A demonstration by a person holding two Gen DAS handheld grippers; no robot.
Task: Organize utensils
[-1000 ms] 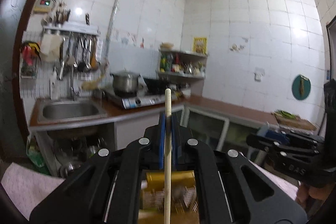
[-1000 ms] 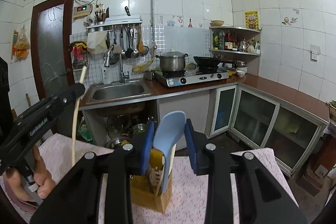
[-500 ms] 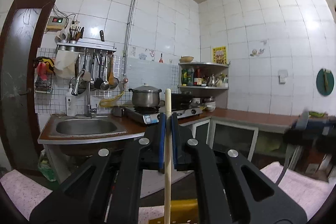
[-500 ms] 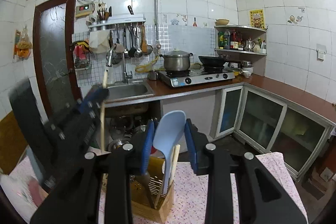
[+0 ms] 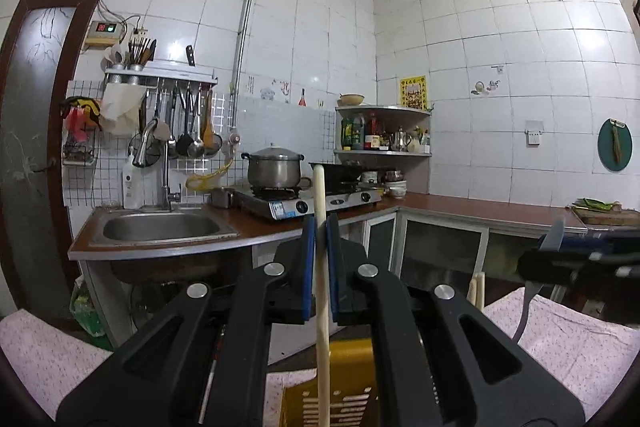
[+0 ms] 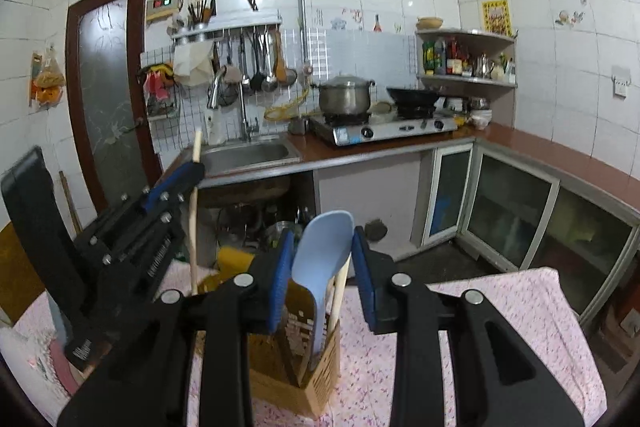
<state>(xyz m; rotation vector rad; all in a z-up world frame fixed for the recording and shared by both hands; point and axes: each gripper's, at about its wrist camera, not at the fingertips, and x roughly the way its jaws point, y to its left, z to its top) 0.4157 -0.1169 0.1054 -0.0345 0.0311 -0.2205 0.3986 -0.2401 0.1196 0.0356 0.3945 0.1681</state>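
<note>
L fingers [image 5: 320, 223] clenched on wooden stick [image 5: 322, 287], held upright so it drops straight into the holder | R fingers [image 6: 318, 259] spread either side of blue spatula [image 6: 320, 267], looks released, contact unclear | spatula stands in utensil holder [image 6: 320, 383] beside another wooden handle [image 6: 338, 291] | holder on pink-clothed bench [image 6: 500, 327]
</note>
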